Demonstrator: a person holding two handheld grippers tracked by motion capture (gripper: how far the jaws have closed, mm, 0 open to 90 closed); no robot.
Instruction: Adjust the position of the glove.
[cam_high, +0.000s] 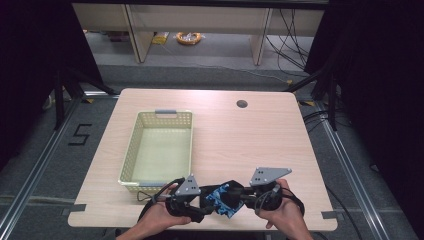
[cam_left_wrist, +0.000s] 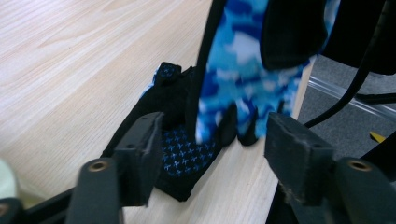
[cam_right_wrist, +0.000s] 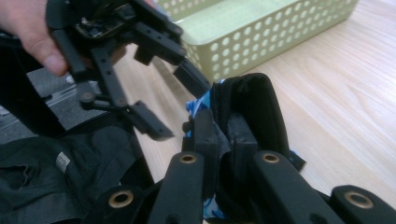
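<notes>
A black glove with blue camouflage fabric (cam_high: 222, 197) hangs just above the table's front edge between my two grippers. My right gripper (cam_high: 239, 198) is shut on its black cuff; in the right gripper view the jaws (cam_right_wrist: 224, 133) pinch the folded fabric (cam_right_wrist: 254, 100). My left gripper (cam_high: 206, 204) faces it from the left and is open. In the left gripper view the glove's fingers (cam_left_wrist: 243, 84) dangle between the two pads (cam_left_wrist: 140, 154) without either pad touching them, and its lower black palm with blue dots (cam_left_wrist: 182, 154) rests on the wood. The left gripper (cam_right_wrist: 173, 100) also appears in the right gripper view.
A pale yellow perforated basket (cam_high: 130, 150) stands on the left half of the wooden table (cam_high: 250, 140), close behind my left hand (cam_high: 160, 220). A round cable hole (cam_high: 242, 104) sits near the far edge. The front edge runs right under both hands.
</notes>
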